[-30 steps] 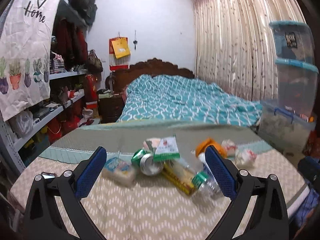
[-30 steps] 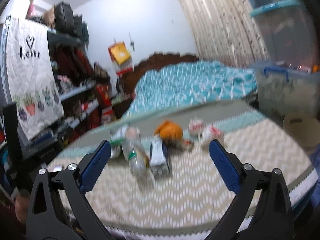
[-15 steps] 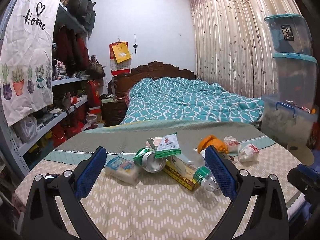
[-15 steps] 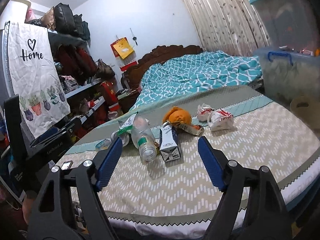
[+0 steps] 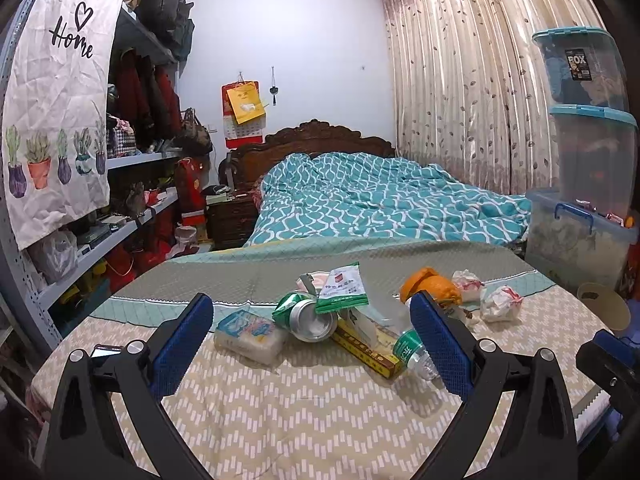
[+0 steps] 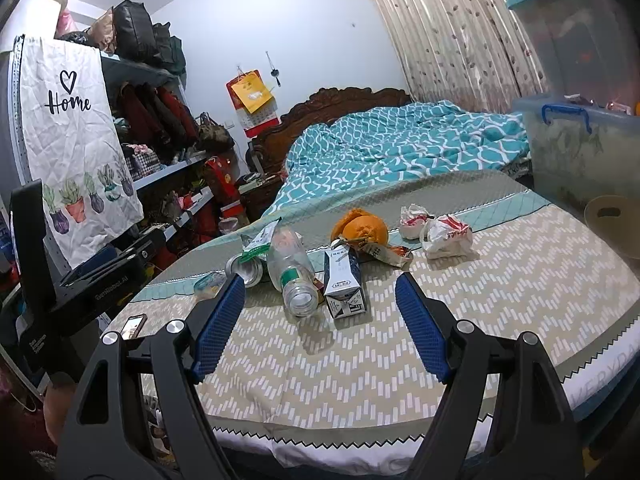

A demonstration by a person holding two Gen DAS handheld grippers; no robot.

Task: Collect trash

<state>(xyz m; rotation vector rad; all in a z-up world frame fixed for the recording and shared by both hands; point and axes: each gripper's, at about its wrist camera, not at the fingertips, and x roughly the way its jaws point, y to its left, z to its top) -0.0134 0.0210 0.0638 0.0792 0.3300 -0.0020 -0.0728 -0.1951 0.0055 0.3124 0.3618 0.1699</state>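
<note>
On the patterned mattress (image 6: 500, 280) ahead of you lie one clear bottle (image 6: 290, 268), one milk carton (image 6: 344, 284), one crushed can (image 5: 306, 316), one orange peel (image 6: 360, 228) and two crumpled wrappers (image 6: 444, 234), while your left gripper (image 5: 310, 338) and right gripper (image 6: 320, 314) both stand agape and empty-handed just short of the pile.

The phone (image 6: 133, 325) is partly hidden behind the left claw's (image 5: 312, 334) arm; carton (image 6: 344, 283) print is illegible.
</note>
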